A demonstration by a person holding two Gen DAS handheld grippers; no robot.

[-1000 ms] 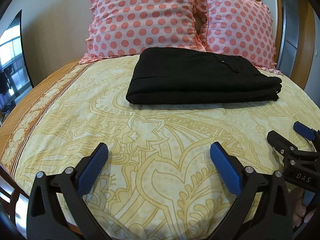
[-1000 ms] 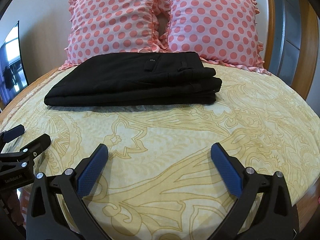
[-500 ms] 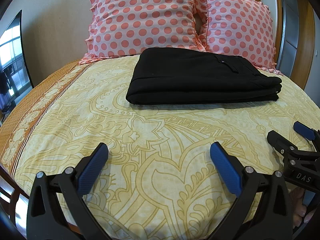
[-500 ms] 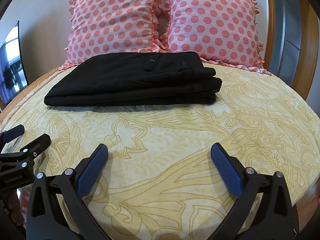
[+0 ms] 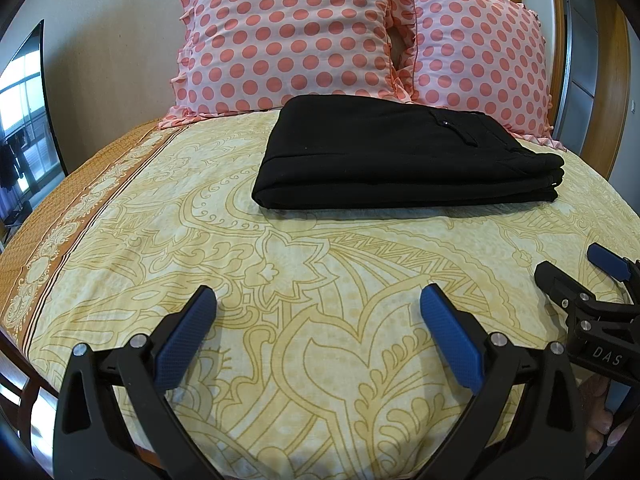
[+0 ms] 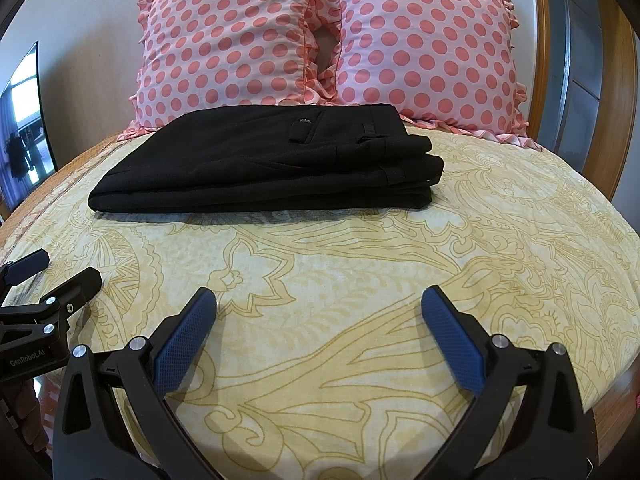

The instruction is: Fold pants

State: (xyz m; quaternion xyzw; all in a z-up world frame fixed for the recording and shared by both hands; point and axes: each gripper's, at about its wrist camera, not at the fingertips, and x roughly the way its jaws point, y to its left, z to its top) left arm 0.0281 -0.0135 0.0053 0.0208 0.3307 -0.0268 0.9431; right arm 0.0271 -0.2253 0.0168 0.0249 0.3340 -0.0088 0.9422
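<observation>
Black pants (image 5: pixel 404 156) lie folded in a flat rectangular stack on the yellow patterned bed sheet (image 5: pixel 280 280), just in front of the pillows; they also show in the right wrist view (image 6: pixel 272 164). My left gripper (image 5: pixel 318 306) is open and empty, low over the sheet and well short of the pants. My right gripper (image 6: pixel 318 306) is open and empty too, at about the same distance from the pants. Each gripper appears at the edge of the other's view: the right gripper (image 5: pixel 576 264), the left gripper (image 6: pixel 60 268).
Two pink pillows with red dots (image 5: pixel 288 36) (image 6: pixel 424 44) lean against the wall behind the pants. A wooden headboard (image 6: pixel 608 92) stands at the right. An orange sheet border (image 5: pixel 60 220) runs along the bed's left edge. A dark screen (image 5: pixel 24 112) stands at far left.
</observation>
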